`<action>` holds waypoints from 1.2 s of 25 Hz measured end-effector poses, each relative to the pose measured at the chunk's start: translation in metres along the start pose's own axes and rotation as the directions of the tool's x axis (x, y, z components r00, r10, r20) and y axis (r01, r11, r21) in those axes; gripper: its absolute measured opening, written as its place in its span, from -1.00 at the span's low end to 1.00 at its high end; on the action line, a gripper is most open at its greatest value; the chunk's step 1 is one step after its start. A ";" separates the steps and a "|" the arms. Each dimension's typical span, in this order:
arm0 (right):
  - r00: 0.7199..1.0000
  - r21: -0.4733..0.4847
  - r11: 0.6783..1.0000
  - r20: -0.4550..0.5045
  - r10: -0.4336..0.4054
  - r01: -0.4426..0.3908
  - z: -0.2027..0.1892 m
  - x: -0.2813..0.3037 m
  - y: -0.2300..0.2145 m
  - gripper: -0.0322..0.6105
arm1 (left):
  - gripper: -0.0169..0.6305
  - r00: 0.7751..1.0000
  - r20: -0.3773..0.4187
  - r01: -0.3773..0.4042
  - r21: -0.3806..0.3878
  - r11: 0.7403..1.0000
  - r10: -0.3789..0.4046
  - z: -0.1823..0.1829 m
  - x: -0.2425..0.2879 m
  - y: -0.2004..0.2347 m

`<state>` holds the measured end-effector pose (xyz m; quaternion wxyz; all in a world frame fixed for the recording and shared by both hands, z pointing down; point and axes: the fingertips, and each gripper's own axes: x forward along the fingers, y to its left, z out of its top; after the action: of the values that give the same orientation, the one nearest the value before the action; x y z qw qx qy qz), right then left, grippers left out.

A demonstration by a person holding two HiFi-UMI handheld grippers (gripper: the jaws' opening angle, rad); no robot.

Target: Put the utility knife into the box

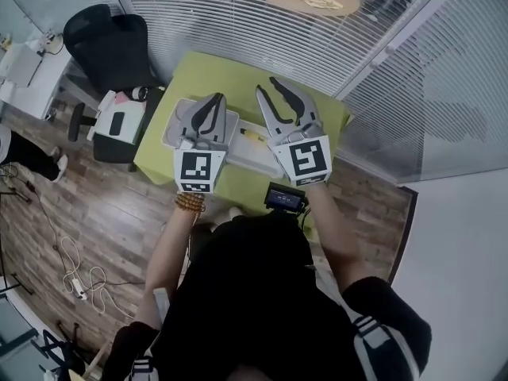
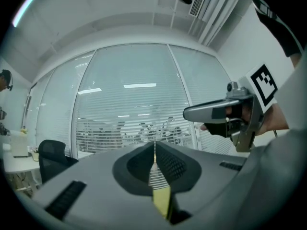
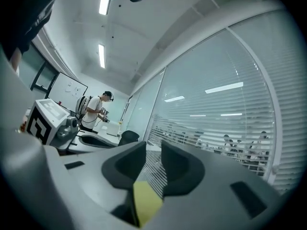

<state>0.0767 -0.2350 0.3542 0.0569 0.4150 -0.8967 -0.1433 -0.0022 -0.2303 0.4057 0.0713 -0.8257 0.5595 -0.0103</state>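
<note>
Starting off the left edge of the green desk (image 1: pixel 208 68) with a black office chair (image 1: pixel 109 44) and, nearer, cables (image 1: pixel 79 276) strewn over the wooden floor. Holding the left gripper (image 1: pixel 216 98) level above the desk's left half, over a pale box (image 1: pixel 169 132) set near the left edge, most of it covered by the gripper. Clenched on nothing, going by the left gripper view: jaws pressed together along a thin seam, with only a sliver of green desk below.

Lying just right of the box, between the two grippers and toward the desk's middle, on a long white flat piece (image 1: pixel 255 163) running toward the near edge: a small yellow thing, apparently the utility knife (image 1: pixel 251 136). Too small to make out further, and not clearly inside the box. Touched by neither gripper.

Holding the right gripper (image 1: pixel 266 85) level above the desk's right half, beside the left one and apart from it. Released, going by the right gripper view — jaws standing apart, with nothing between them but the window blinds (image 3: pixel 230 128) beyond. Farther back at that view's left, a person (image 3: pixel 96 110) standing.
</note>
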 end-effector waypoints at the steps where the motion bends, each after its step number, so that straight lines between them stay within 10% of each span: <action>1: 1.000 0.003 1.000 0.006 -0.007 0.007 0.002 -0.003 -0.001 -0.60 | -0.89 1.000 0.002 0.003 0.000 1.000 -0.003 0.001 0.000 -0.002; 30: 0.989 0.112 0.983 -0.001 -0.148 0.147 -0.047 -0.053 -0.005 -0.83 | -0.89 0.999 0.041 0.023 0.032 0.999 -0.025 0.003 -0.004 -0.035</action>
<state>0.1251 -0.2082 0.3981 0.0196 0.4822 -0.8703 -0.0982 0.0293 -0.2132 0.4073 0.0958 -0.8311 0.5478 -0.0030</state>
